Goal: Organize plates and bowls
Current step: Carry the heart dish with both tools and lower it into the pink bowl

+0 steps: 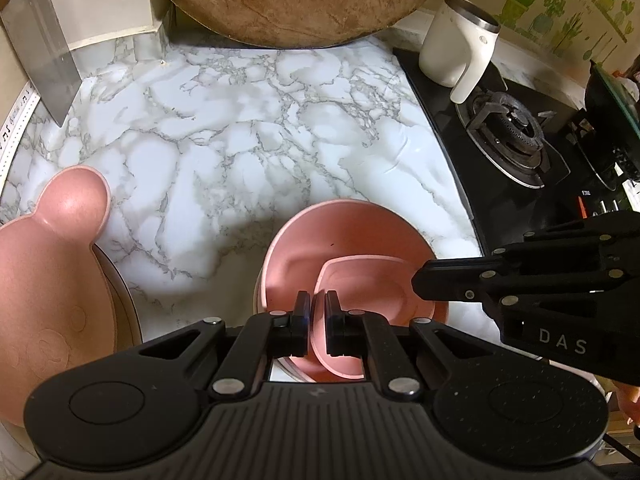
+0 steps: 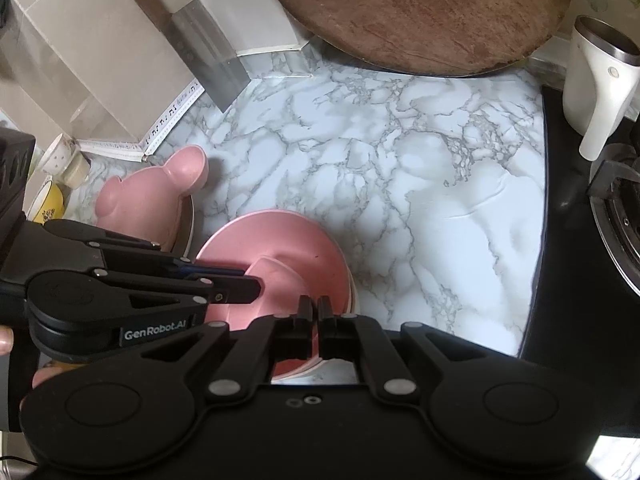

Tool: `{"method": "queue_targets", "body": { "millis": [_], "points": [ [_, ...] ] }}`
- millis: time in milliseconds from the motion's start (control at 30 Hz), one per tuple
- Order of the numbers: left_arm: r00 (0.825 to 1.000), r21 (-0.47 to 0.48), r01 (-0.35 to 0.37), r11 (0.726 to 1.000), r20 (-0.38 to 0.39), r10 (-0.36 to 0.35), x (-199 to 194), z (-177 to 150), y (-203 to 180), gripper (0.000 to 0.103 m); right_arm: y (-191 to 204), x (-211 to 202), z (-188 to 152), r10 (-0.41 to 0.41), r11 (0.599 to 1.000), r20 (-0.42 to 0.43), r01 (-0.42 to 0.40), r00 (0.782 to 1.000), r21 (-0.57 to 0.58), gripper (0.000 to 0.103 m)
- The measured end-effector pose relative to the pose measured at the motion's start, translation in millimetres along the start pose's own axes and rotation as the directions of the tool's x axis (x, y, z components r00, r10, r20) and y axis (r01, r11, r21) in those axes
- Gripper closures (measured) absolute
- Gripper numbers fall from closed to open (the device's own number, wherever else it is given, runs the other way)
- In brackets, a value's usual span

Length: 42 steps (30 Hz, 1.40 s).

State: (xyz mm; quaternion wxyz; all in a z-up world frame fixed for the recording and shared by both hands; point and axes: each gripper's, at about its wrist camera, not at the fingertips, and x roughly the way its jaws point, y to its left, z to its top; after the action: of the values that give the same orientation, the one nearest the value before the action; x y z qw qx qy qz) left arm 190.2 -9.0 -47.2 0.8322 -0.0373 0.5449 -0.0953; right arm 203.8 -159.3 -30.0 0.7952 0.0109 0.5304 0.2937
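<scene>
A round pink bowl [image 1: 320, 236] sits on the marble counter, with a smaller pink dish [image 1: 360, 280] tilted inside it. My left gripper [image 1: 318, 312] is shut on the near rim of the small dish. My right gripper [image 2: 315, 316] is shut on the near rim of the pink bowl [image 2: 276, 240], and it shows in the left wrist view [image 1: 440, 280] reaching in from the right. My left gripper shows in the right wrist view [image 2: 240, 288] over the bowl's left side. A pink bear-shaped plate [image 1: 48, 280] lies to the left on a round plate [image 2: 152, 196].
A wooden chopping board [image 1: 300, 0] leans at the back. A cleaver [image 2: 200, 40] leans at the back left. A white jug [image 1: 456, 44] and a gas hob [image 1: 516, 140] are on the right. A yellow bowl [image 2: 50, 204] and small cups sit far left.
</scene>
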Motion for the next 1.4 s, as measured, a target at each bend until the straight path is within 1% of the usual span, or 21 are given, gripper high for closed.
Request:
{"method": "queue_targets", "body": {
  "millis": [100, 333, 467, 667, 833, 933, 1133, 1233, 1400],
  "points": [
    [1.0, 0.005, -0.004, 1.0, -0.001, 0.004, 1.4, 0.6, -0.9, 0.096, 1.1, 3.2, 0.3, -0.012, 1.0, -0.007, 0.012, 1.0, -0.011, 0.099],
    [0.999, 0.037, -0.028, 0.999, -0.016, 0.029, 8.0, 4.3, -3.0, 0.096, 6.8, 5.2, 0.0, -0.021, 0.999, -0.01, 0.02, 1.0, -0.047, 0.094],
    [0.999, 0.043, -0.026, 0.999, -0.023, 0.027, 9.2, 5.8, -2.9, 0.096, 7.3, 5.4, 0.8, -0.014, 0.998, -0.016, 0.013, 1.0, -0.053, 0.089],
    [1.0, 0.033, -0.024, 0.999, -0.009, 0.025, 5.2, 5.1, -1.2, 0.096, 8.4, 2.1, 1.9, -0.012, 0.998, -0.011, 0.012, 1.0, -0.054, 0.083],
    [0.999, 0.057, -0.033, 0.998, 0.02, 0.032, -4.0, 2.2, -2.6, 0.096, 8.0, -2.8, 2.7, -0.003, 0.999, 0.001, 0.003, 1.0, -0.054, 0.079],
    [0.999, 0.06, -0.033, 0.998, 0.037, 0.031, -10.7, 0.9, -3.0, 0.096, 9.2, -6.6, 2.6, -0.005, 0.998, 0.012, 0.006, 1.0, -0.064, 0.073],
    [0.997, 0.068, -0.023, 0.997, 0.079, 0.018, -26.4, -2.6, -6.0, 0.096, 7.8, -17.5, 1.9, 0.006, 0.998, 0.039, -0.004, 0.999, -0.07, 0.069],
    [0.994, 0.067, -0.013, 0.998, 0.106, 0.005, -36.3, -4.7, -8.0, 0.096, 5.8, -23.9, 1.8, 0.01, 0.998, 0.054, -0.006, 0.998, -0.069, 0.068],
    [0.985, 0.073, -0.011, 0.997, 0.171, -0.002, -55.3, -10.2, -10.9, 0.095, 4.9, -34.6, 1.2, 0.009, 0.997, 0.083, -0.002, 0.997, -0.082, 0.066]
  ]
}}
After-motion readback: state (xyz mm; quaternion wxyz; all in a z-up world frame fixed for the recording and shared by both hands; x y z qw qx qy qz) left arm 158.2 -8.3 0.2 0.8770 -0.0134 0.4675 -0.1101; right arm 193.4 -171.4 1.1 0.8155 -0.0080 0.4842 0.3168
